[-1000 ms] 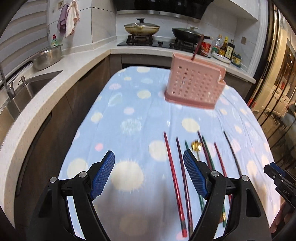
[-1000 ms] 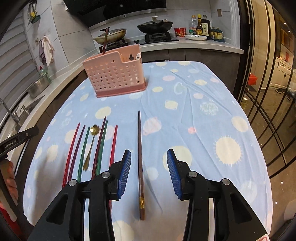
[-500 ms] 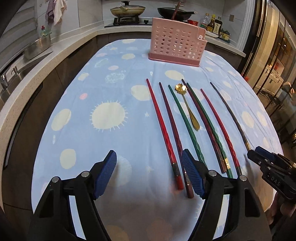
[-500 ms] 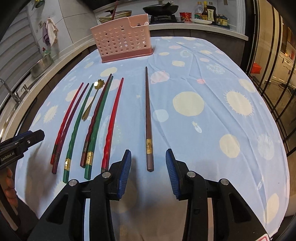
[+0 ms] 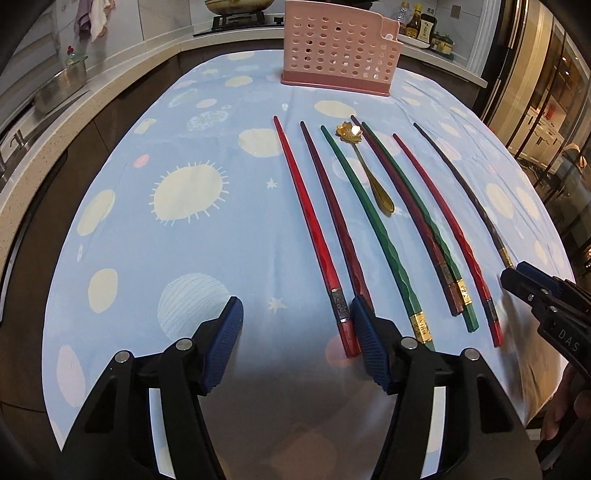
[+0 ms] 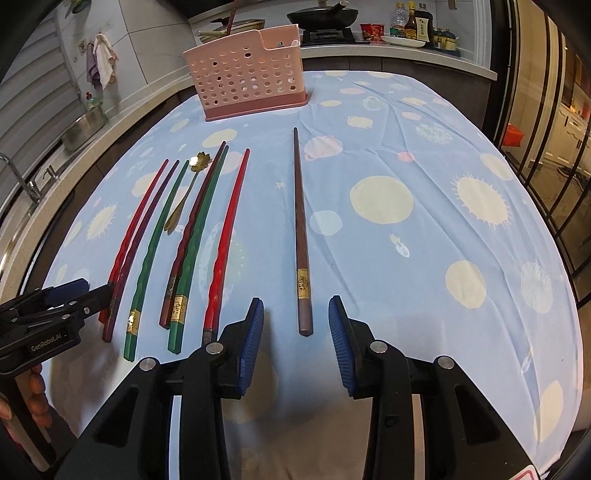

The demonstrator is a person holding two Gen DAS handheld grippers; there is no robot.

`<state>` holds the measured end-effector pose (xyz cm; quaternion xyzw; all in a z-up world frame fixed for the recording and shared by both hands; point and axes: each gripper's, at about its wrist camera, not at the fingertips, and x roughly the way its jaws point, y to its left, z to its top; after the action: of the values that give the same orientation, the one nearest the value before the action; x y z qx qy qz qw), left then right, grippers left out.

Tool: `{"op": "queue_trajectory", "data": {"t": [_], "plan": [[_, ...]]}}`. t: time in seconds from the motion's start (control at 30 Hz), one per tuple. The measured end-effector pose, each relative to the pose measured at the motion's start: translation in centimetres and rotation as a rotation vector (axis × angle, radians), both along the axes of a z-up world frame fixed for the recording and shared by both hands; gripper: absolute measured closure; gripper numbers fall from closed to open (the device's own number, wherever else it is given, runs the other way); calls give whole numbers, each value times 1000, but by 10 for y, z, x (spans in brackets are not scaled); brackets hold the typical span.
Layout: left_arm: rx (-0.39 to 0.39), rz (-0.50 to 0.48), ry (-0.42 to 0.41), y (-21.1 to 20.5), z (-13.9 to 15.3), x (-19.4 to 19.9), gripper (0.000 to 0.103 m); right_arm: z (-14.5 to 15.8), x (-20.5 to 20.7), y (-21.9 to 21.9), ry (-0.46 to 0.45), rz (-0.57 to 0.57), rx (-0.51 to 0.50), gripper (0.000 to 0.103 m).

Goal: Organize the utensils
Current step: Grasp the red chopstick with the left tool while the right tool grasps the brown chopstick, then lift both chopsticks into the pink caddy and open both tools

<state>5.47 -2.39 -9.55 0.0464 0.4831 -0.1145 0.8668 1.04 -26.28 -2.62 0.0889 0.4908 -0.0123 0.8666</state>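
Note:
Several red, maroon and green chopsticks lie side by side on the blue tablecloth [image 5: 184, 240], with a gold spoon [image 5: 369, 173] among them. A pink perforated utensil basket [image 5: 338, 48] stands at the far end, also in the right wrist view [image 6: 251, 77]. My left gripper [image 5: 295, 347] is open and empty, low over the near ends of the leftmost red chopstick [image 5: 314, 236]. My right gripper [image 6: 295, 339] is open and empty, with the near end of a lone brown chopstick [image 6: 301, 236] between its fingers. The left gripper also shows in the right wrist view [image 6: 55, 306].
A kitchen counter with a sink and metal pot [image 5: 62, 88] runs along the left. A stove with pans and bottles [image 6: 413, 26] stands behind the basket. Glass doors [image 6: 554, 110] are on the right. The table's near edge is just below both grippers.
Both grippers have pulled back and lowered toward the near ends of the chopsticks. The basket now looks farther away. Both grippers stay open.

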Motion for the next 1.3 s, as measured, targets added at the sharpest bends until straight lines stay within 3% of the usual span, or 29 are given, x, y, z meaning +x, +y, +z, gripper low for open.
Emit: {"op": "queue_trajectory", "data": {"t": [0.13,0.3,0.67,0.87,1.1,1.3], "plan": [[17,-7,-14,-1,0,-3,45,0,0,0,-2,-3,0,69],[22,-4,-24,2,0,-5,53,-2,-2,3,-10,-4,-28,73],[3,-9,-31,6,1,-9,72,-3,-3,-1,-22,-10,-52,95],[-35,-25,-11,11,2,-12,91,-2,-4,-1,-25,-6,-48,96],[-126,-17,46,24,3,-10,96,4,-12,-3,-34,-10,-18,96],[-140,-15,39,27,11,-15,96,19,-18,-6,-69,-19,0,96]]}}
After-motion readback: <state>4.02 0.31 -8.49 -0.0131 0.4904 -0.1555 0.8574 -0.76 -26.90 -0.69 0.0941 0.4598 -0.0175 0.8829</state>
